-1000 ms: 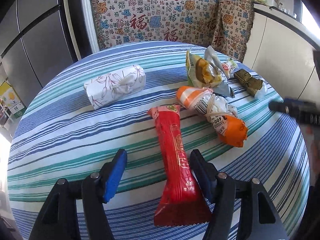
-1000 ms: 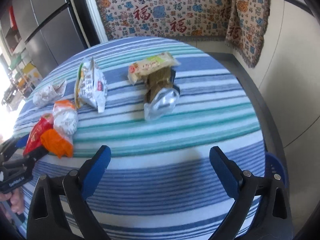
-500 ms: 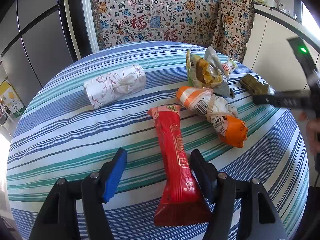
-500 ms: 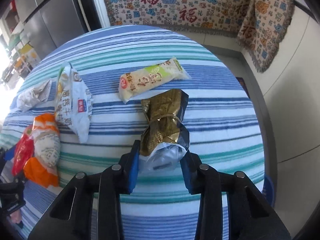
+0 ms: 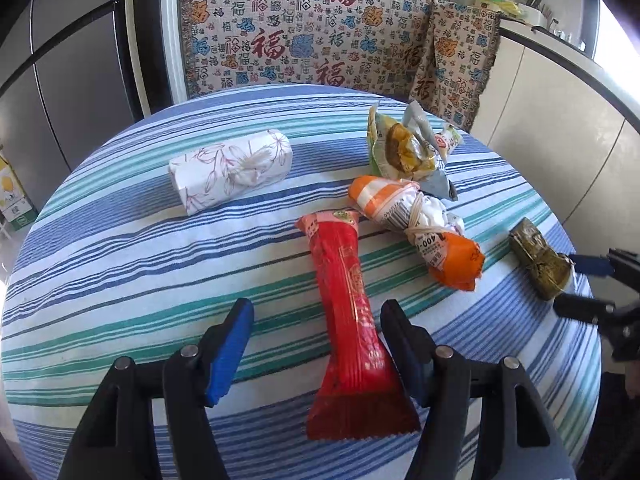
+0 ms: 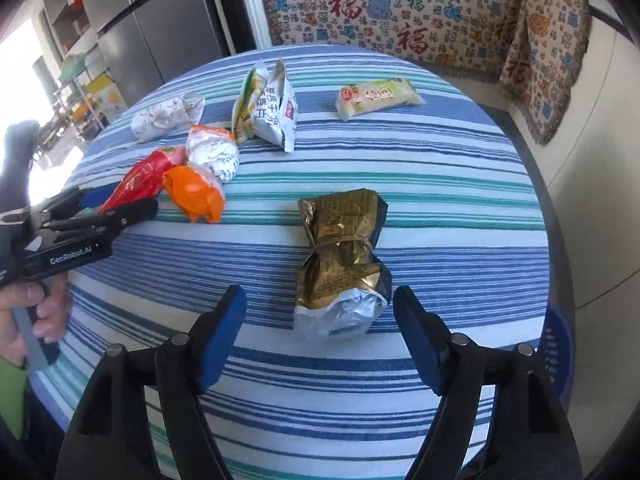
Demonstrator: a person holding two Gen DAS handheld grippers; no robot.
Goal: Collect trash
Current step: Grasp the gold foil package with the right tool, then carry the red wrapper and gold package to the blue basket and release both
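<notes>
Left wrist view: left hand-held gripper (image 5: 316, 346) spread, jaws straddling the red wrapper (image 5: 352, 320) at 6 o'clock on the striped worktop (image 5: 120, 264), exactly as half a second ago; right pad against the wrapper edge, left pad well apart, no squeeze begun. Orange-and-white packet (image 5: 416, 228) lying at 2 o'clock of the red wrapper, opened snack bag (image 5: 404, 152) beyond it, floral tissue pack (image 5: 230, 170) at 10 o'clock. At 3 o'clock, right hand-held gripper (image 5: 568, 284) now at the near end of the gold foil bag (image 5: 540, 258), jaws on either side. Right wrist view: right hand-held gripper (image 6: 316, 340) spread wider than half a second ago, when the pads sat close against the bag; gold foil bag (image 6: 342, 264) resting on the worktop between the pads, touching neither. Green-and-cream bar wrapper (image 6: 378, 98) at 12 o'clock, blue bin (image 6: 556, 352) past the worktop edge at 3 o'clock. Assessment: grasp on the foil bag released or not completed; nothing collected yet; closure required on both sides before any lift toward the bin.
</notes>
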